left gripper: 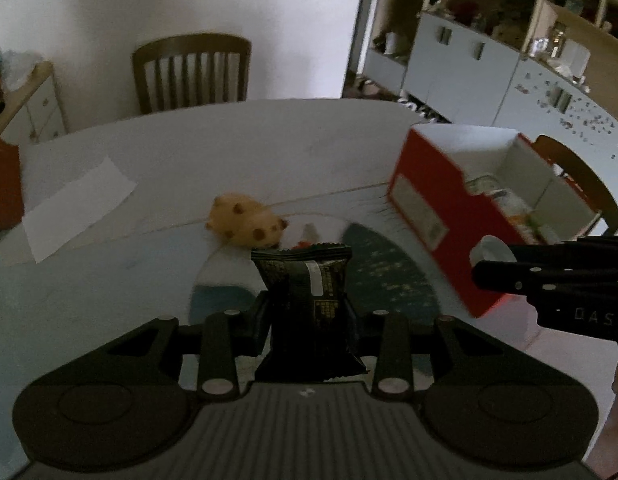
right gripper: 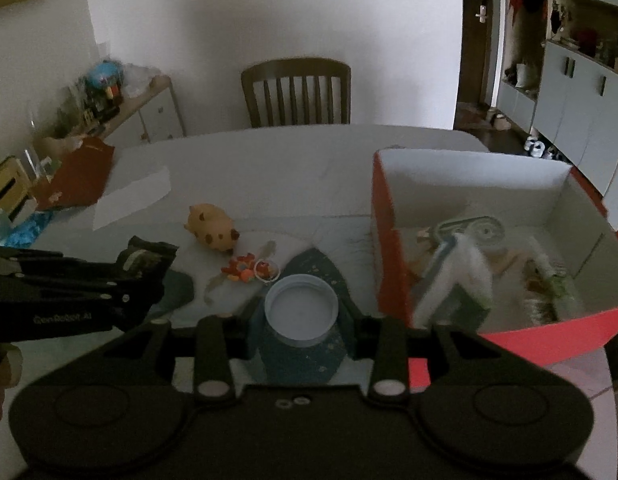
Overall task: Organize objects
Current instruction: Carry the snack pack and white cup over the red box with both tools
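Observation:
My left gripper is shut on a black snack packet and holds it above the table; both also show in the right wrist view. My right gripper is shut on a white plastic lid, its open side facing up; the lid shows in the left wrist view next to the red box. The red box stands open at the right with several items inside. A tan spotted pig toy and a small orange trinket lie on the table.
A white paper slip lies at the table's left. A red flat packet rests at the far left edge. A wooden chair stands behind the table. A blue patterned mat lies under the grippers.

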A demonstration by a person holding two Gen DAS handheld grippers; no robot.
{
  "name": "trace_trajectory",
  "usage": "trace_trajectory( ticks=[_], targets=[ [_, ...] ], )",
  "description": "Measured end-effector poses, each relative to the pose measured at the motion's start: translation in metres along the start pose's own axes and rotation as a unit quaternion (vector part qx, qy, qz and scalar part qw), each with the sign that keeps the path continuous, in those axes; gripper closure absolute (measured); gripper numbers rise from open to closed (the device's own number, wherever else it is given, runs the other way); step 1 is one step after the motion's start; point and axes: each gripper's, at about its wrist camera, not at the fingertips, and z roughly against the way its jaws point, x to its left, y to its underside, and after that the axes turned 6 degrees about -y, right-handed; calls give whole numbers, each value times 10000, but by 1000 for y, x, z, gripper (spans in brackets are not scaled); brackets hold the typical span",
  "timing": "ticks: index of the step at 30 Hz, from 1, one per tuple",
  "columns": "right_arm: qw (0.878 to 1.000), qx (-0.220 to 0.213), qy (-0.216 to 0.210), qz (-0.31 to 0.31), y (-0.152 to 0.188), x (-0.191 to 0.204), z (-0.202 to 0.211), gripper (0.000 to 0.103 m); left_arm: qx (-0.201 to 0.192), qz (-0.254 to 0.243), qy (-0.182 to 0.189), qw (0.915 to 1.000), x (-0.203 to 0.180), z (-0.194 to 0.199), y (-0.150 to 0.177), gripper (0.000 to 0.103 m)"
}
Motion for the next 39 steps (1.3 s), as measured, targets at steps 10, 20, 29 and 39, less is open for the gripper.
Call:
trace_trajectory(
  ticks=[10,20,29,39],
  targets=[
    [9997,-222,40,-14,-2,-30,37,65,-169,-252,228,9993,-45,18,-11,67],
    [9988,-391,287,-121,-2,-74,59,65,-248,-445,306,9982,-91,12,-24,67],
    [9974,-422,540,-223,-4,-124,66,65,-282,-643,428,9966,-138,-4,-40,67],
    [9962,-356,757,-223,-6,-173,60,65,-209,-844,561,9946,-190,-30,-63,67]
  ],
)
